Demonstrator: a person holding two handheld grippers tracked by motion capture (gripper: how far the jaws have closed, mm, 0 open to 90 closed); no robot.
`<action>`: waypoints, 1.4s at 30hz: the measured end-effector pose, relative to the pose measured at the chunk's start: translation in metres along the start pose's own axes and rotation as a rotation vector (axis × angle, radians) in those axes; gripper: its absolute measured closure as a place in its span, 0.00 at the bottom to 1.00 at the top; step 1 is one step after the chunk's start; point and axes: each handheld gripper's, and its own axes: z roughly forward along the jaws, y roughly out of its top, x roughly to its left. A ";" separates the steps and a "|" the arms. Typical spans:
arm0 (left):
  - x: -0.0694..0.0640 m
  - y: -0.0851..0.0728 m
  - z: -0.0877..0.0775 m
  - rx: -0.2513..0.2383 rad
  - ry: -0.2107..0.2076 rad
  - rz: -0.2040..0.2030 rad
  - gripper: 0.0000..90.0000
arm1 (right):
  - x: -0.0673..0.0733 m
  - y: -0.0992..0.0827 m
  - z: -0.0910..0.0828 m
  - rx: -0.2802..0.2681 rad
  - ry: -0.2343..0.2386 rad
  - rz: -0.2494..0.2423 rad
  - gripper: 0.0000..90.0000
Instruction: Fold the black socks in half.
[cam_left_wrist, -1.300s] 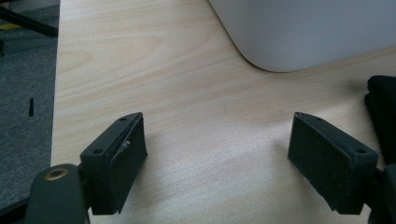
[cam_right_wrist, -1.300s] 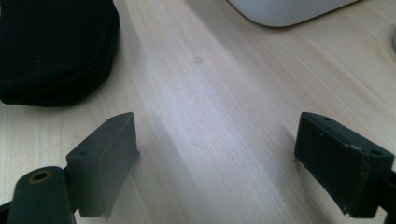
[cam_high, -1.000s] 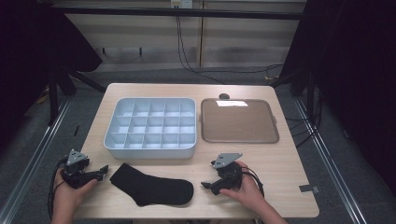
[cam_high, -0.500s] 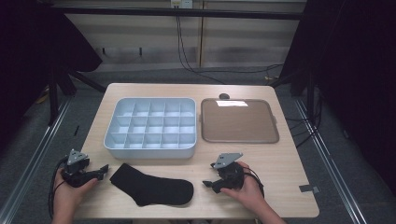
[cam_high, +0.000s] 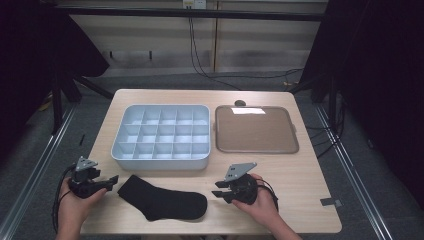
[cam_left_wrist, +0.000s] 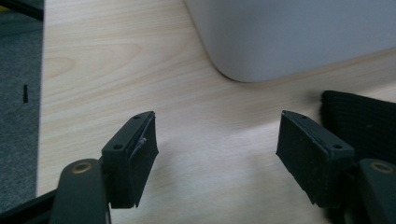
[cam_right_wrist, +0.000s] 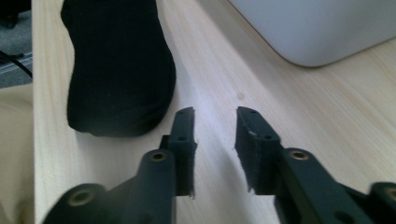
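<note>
Light wooden table carries everything; positions below are referenced to the pale blue plastic compartment tray, which sits left of centre toward the far half. All of its compartments appear empty.

Flat brown square tray with a grey rim: just beside the compartment tray on its right, not touching. Small dark round object beyond that tray's far edge; too small to identify.

Black fabric sock: lies flat just in front of the compartment tray's near wall, apart from it, toe toward the right.

Left gripper: in front of the compartment tray's near-left corner, at the sock's cuff end. Jaws wide apart, holding nothing; the cuff lies at the right jaw.

Right gripper: in front of the near-right corner, near the toe. Jaws partly parted, a narrow gap, empty.

Judgement: approach stage, sock not yet grasped. Next move likely calls for closing one gripper on a sock end.
</note>
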 end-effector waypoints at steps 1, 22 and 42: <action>-0.003 0.001 0.000 0.005 -0.004 -0.002 0.32 | 0.001 0.001 0.000 -0.001 0.007 -0.003 0.84; -0.030 0.009 -0.004 0.094 -0.082 0.035 0.34 | 0.019 0.024 0.011 0.006 0.092 -0.055 1.00; -0.039 0.006 -0.002 0.106 -0.108 0.053 0.37 | 0.041 0.025 0.037 0.073 0.159 -0.128 1.00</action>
